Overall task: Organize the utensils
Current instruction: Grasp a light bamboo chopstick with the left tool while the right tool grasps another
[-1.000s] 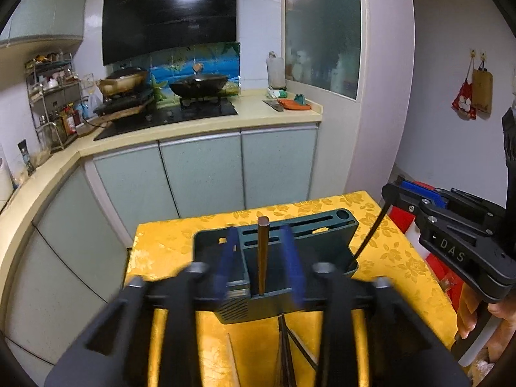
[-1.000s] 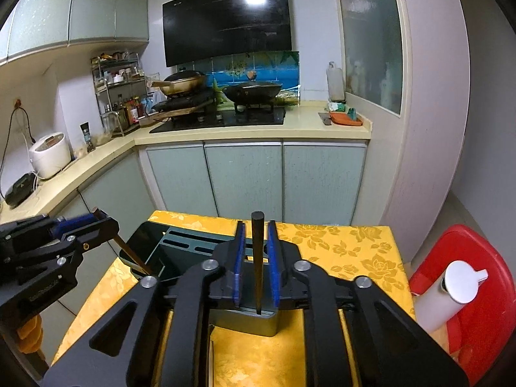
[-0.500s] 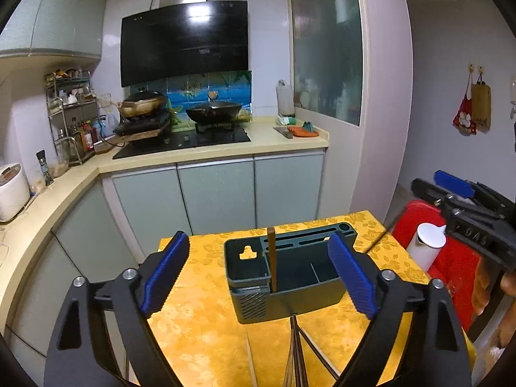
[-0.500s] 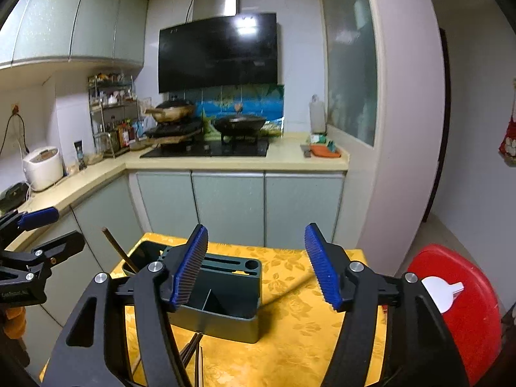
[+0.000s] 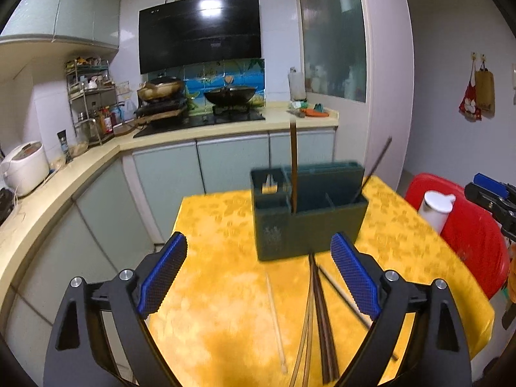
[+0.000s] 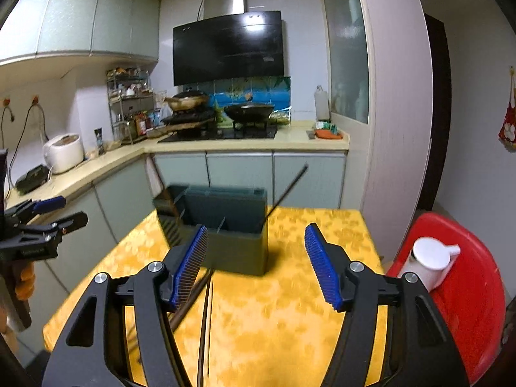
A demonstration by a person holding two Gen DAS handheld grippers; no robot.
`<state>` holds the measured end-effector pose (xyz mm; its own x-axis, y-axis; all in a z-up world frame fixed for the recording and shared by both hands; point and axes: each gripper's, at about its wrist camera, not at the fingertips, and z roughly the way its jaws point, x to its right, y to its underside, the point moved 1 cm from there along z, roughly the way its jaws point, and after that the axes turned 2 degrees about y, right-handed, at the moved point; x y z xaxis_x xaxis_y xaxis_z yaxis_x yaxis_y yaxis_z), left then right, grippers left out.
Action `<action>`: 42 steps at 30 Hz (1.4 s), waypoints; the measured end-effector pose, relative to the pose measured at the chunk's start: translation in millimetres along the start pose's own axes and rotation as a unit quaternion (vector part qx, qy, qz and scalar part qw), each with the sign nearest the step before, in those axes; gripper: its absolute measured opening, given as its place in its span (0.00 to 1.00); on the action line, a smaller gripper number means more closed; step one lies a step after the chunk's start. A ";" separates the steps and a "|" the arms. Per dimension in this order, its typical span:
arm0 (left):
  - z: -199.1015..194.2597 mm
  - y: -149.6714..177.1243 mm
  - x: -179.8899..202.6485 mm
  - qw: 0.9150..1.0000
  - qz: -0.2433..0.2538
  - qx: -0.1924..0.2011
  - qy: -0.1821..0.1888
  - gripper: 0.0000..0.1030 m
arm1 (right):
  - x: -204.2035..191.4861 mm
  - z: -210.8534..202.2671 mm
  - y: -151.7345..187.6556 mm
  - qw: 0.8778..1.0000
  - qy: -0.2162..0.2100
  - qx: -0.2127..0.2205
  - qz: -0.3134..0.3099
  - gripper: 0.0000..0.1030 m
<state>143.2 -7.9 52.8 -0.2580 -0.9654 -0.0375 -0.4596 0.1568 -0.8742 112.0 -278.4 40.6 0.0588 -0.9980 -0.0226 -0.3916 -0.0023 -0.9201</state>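
Note:
A dark green utensil holder stands on the yellow tablecloth; it also shows in the right wrist view. A brown chopstick stands upright in it and a dark chopstick leans out of its right end. Several loose chopsticks lie on the cloth in front of the holder. My left gripper is open and empty, above the loose chopsticks. My right gripper is open and empty, in front of the holder.
A red stool with a white jug stands right of the table. Kitchen counter and cabinets run behind and to the left. The table's left edge drops to the floor.
Both grippers opened, letting go of a chopstick each into the holder, and have pulled back and up from it. The holder now looks farther away.

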 end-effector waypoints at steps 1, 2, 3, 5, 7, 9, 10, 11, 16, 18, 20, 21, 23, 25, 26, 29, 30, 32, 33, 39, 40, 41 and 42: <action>-0.3 10.7 -0.1 1.000 0.000 -0.003 -0.003 0.85 | -1.6 -0.1 11.0 1.000 -0.002 -0.006 -0.001 0.59; 0.9 19.0 0.0 1.000 0.001 -0.007 -0.004 0.85 | -3.0 0.1 20.0 1.000 -0.004 -0.011 -0.001 0.59; 2.5 24.0 -0.2 1.000 0.001 -0.010 -0.005 0.85 | -4.5 2.2 27.6 1.000 -0.005 -0.016 -0.001 0.59; 7.1 35.3 -2.1 1.000 -0.003 -0.018 -0.007 0.85 | -8.1 8.5 42.5 1.000 -0.005 -0.029 -0.008 0.59; 13.7 46.5 -5.5 0.999 -0.009 -0.028 -0.012 0.85 | -8.8 17.0 55.0 0.999 -0.001 -0.038 -0.019 0.59; 20.6 56.2 -7.6 0.999 -0.011 -0.038 -0.017 0.85 | -8.7 20.8 64.4 0.999 -0.001 -0.042 -0.024 0.59; 25.8 63.1 -7.4 0.999 -0.010 -0.047 -0.021 0.85 | -7.6 24.9 68.5 0.999 -0.003 -0.046 -0.025 0.59; 29.9 68.2 -7.4 0.998 -0.008 -0.054 -0.024 0.85 | -6.6 29.0 72.8 0.998 -0.006 -0.051 -0.025 0.59; 53.5 97.9 -1.4 0.994 -0.006 -0.104 -0.027 0.85 | -4.4 46.6 81.2 0.997 -0.018 -0.068 -0.039 0.59; 60.3 106.1 -0.3 0.992 -0.010 -0.118 -0.029 0.85 | -3.6 54.3 80.7 0.996 -0.026 -0.072 -0.047 0.59; 67.9 113.6 0.2 0.990 -0.016 -0.137 -0.030 0.84 | -1.9 60.5 78.3 0.995 -0.035 -0.073 -0.049 0.59; 68.8 114.9 0.1 0.989 -0.019 -0.141 -0.029 0.84 | -1.0 63.1 77.4 0.995 -0.040 -0.073 -0.050 0.59; 75.1 119.4 2.4 0.987 -0.027 -0.158 -0.022 0.81 | 0.6 69.0 74.6 0.995 -0.052 -0.072 -0.049 0.59; 84.0 124.9 6.6 0.983 -0.022 -0.180 -0.026 0.75 | 1.7 74.6 72.4 0.994 -0.065 -0.076 -0.046 0.59; 87.7 126.8 7.4 0.981 -0.019 -0.188 -0.031 0.69 | 2.1 77.4 71.2 0.993 -0.072 -0.080 -0.043 0.59; 100.5 131.8 9.4 0.977 -0.014 -0.210 -0.034 0.64 | 3.7 81.8 69.6 0.992 -0.081 -0.089 -0.039 0.59; 104.2 133.3 9.5 0.976 -0.013 -0.215 -0.035 0.61 | 3.9 82.9 69.5 0.992 -0.081 -0.092 -0.039 0.59; 111.8 138.2 8.1 0.973 -0.015 -0.229 -0.028 0.56 | 3.8 85.5 70.9 0.991 -0.079 -0.101 -0.036 0.59; 114.2 140.3 7.4 0.972 -0.020 -0.233 -0.022 0.55 | 3.0 86.3 72.3 0.991 -0.079 -0.104 -0.036 0.59; 108.6 143.1 4.8 0.974 -0.011 -0.224 0.000 0.44 | -4.1 89.2 90.9 0.990 -0.058 -0.121 -0.035 0.59; 106.8 143.1 5.0 0.975 0.000 -0.224 0.003 0.41 | -6.1 89.5 96.3 0.990 -0.054 -0.128 -0.033 0.59; 106.1 142.8 5.3 0.974 0.010 -0.224 0.004 0.36 | -8.3 89.6 100.3 0.989 -0.051 -0.133 -0.034 0.59; 106.2 142.4 5.7 0.974 0.015 -0.224 0.007 0.33 | -9.6 89.1 105.4 0.989 -0.048 -0.137 -0.036 0.59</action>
<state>166.6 -13.2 -123.3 -0.2867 -0.9567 -0.0513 -0.7762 0.2633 -0.5728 152.0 -263.5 -91.0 0.1770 -0.9842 -0.0105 -0.6171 -0.1026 -0.7801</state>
